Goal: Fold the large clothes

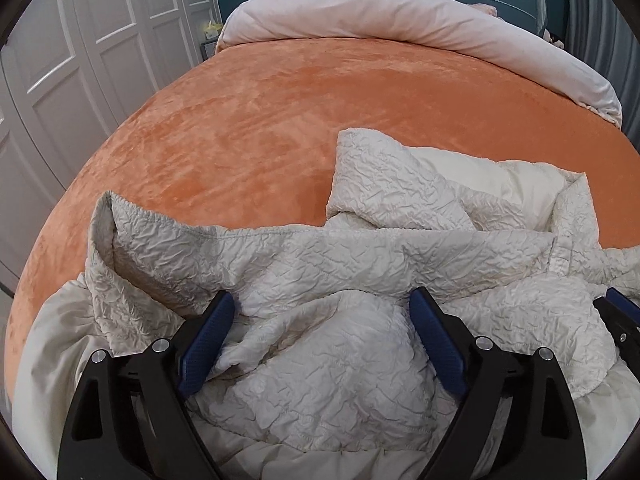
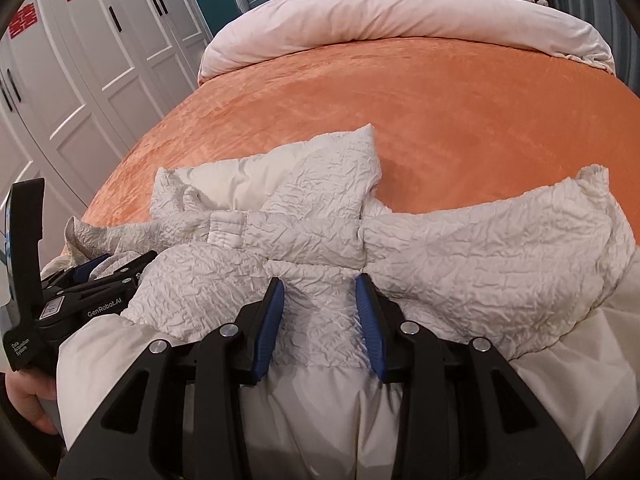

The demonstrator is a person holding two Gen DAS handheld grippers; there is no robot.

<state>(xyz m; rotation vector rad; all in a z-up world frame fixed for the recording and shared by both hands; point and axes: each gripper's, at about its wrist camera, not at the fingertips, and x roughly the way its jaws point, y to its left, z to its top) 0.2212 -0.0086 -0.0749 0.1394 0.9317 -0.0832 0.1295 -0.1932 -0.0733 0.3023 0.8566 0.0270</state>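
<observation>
Right wrist: crumpled white jacket (image 2: 320, 248) lies on orange bed (image 2: 440, 112).

The right gripper (image 2: 320, 292) points down at a crinkled white jacket (image 2: 460, 248) on the orange bed (image 2: 440, 112), a ridge of its fabric pinched between the blue pads (image 2: 370, 320). To its left lies the left gripper (image 2: 100, 270), a hand (image 2: 28, 404) below it. Far ahead sits a rolled pale duvet (image 2: 380, 16); white wardrobe doors (image 2: 80, 60) stand far left.
</observation>
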